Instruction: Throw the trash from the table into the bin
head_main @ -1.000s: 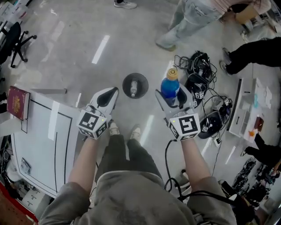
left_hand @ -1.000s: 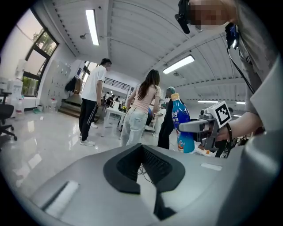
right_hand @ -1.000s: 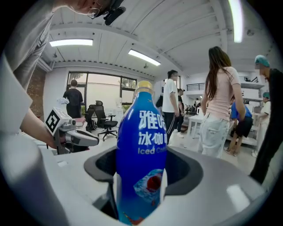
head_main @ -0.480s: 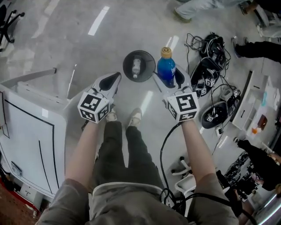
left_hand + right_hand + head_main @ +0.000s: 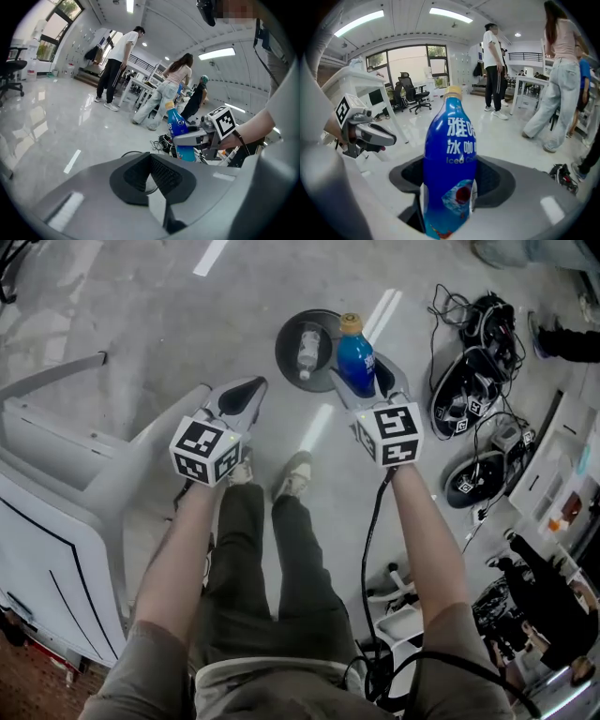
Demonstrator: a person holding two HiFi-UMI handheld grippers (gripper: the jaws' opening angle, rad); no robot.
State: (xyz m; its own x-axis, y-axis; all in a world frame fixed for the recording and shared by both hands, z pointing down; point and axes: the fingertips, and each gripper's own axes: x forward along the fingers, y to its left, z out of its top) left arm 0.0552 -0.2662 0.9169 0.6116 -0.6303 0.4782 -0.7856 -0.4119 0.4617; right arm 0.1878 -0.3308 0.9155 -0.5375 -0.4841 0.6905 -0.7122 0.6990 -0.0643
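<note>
Right gripper (image 5: 364, 382) angled down, clamped on blue bottle (image 5: 355, 354) (near bin (image 5: 287, 345)), left gripper (image 5: 244, 395) alongside, closed, empty.

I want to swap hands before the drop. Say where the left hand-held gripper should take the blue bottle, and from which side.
Grip the upper body, just under the cap. The bottle stands roughly upright in the right hand-held gripper, whose jaws clamp its lower half, so only the top is free. Come in level from the left, where the left hand-held gripper is.
</note>
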